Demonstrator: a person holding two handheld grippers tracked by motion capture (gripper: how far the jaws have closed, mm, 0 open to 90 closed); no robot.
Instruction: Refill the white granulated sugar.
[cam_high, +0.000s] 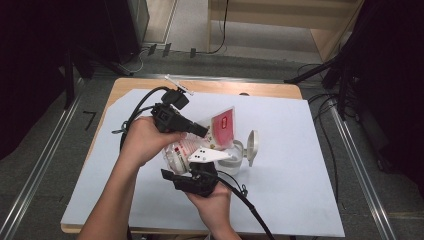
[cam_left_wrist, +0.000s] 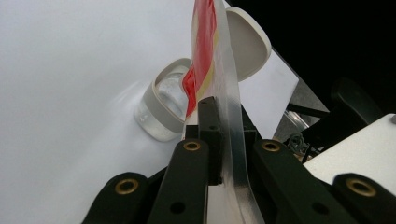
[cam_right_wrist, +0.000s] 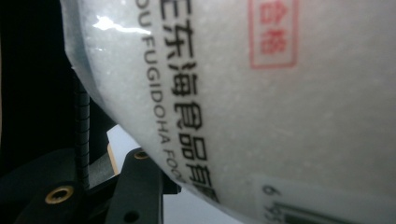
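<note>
**Inspector:** Start with the hands.

**Assistant:** In the high view both forearms come in from the near edge. The left gripper (cam_high: 202, 131) is held level, jaws aimed at the upper edge of a plastic bag (cam_high: 220, 131) printed red and white. The right gripper (cam_high: 192, 176) sits under the bag's bulging lower part, its grey plate uppermost.

**Inspector:** Jaw states?

**Assistant:** In the left gripper view the jaws are pressed together, pinching the bag's (cam_left_wrist: 205, 60) flat sealed edge, which rises straight up from between them. In the right gripper view the bag (cam_right_wrist: 280, 102) bulges between the jaws, full of fine white grains and printed with black lettering; one jaw lies against its side, so the right gripper holds the bag's body.

**Inspector:** Containers?

**Assistant:** A clear jar (cam_left_wrist: 161, 109) with a pale collar stands just beyond the left jaws, its hinged lid (cam_left_wrist: 247, 42) flipped open. I cannot tell what is in it.

**Inspector:** Surface and room?

**Assistant:** A white sheet (cam_high: 290, 165) covers a wooden table (cam_high: 270, 90). The floor (cam_high: 50, 150) around is grey, with cables (cam_high: 325, 135) at the right.
</note>
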